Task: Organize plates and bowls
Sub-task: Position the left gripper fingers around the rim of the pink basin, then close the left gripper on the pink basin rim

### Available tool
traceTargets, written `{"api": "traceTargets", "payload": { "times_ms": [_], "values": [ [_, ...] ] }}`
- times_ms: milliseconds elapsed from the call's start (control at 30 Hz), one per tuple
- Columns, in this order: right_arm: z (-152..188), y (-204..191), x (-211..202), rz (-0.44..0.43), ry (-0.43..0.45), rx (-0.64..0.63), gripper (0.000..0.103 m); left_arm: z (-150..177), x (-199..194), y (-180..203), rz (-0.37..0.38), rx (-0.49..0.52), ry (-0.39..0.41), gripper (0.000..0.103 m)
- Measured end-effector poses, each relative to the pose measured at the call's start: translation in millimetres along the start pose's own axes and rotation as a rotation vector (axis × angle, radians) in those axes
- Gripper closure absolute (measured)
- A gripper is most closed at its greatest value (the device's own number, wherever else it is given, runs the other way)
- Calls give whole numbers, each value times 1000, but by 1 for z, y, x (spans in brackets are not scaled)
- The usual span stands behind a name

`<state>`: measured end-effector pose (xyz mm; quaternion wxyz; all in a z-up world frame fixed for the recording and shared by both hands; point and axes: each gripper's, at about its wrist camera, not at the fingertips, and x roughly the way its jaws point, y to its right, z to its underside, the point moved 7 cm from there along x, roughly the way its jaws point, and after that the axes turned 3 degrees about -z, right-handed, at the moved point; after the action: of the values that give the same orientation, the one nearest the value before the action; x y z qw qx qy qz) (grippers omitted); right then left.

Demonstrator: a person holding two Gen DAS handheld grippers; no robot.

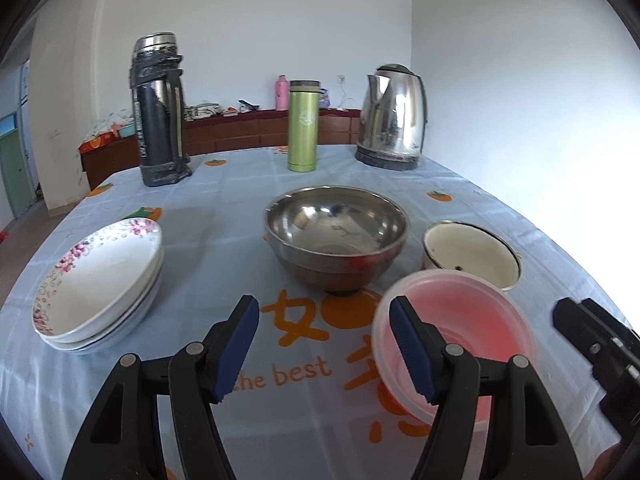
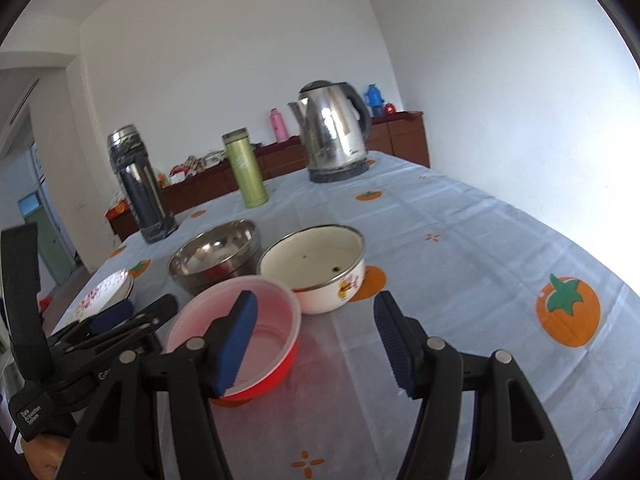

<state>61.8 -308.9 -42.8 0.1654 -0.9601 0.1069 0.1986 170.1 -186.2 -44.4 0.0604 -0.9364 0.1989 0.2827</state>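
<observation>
A stack of white floral plates [image 1: 100, 284] sits at the left of the table; it also shows in the right wrist view [image 2: 105, 292]. A steel bowl [image 1: 336, 236] [image 2: 216, 254] stands in the middle. A white enamel bowl [image 1: 472, 254] [image 2: 316, 264] is to its right. A red plastic bowl [image 1: 456, 332] [image 2: 240, 332] sits nearest. My left gripper [image 1: 324, 348] is open and empty, its right finger in front of the red bowl. My right gripper [image 2: 316, 344] is open and empty, its left finger in front of the red bowl.
A dark thermos [image 1: 160, 108], a green flask [image 1: 303, 126] and a steel kettle [image 1: 394, 118] stand along the table's far side. The table [image 1: 224, 208] has a light blue cloth with orange prints. A low brown cabinet [image 1: 240, 132] runs along the far wall.
</observation>
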Motion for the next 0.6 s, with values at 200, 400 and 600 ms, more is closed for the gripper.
{"api": "traceTargets", "payload": {
  "times_ms": [200,400,600],
  "values": [
    [7,1,14,-12,-72,17,42,6,10,9,43,-3,-51,33],
    [15,2,30,-49,-159,40,64,10,14,15,46,21,-85,50],
    [22,-6,40,-93,-219,25,74,14,24,16,79,7,-141,66]
  ]
}}
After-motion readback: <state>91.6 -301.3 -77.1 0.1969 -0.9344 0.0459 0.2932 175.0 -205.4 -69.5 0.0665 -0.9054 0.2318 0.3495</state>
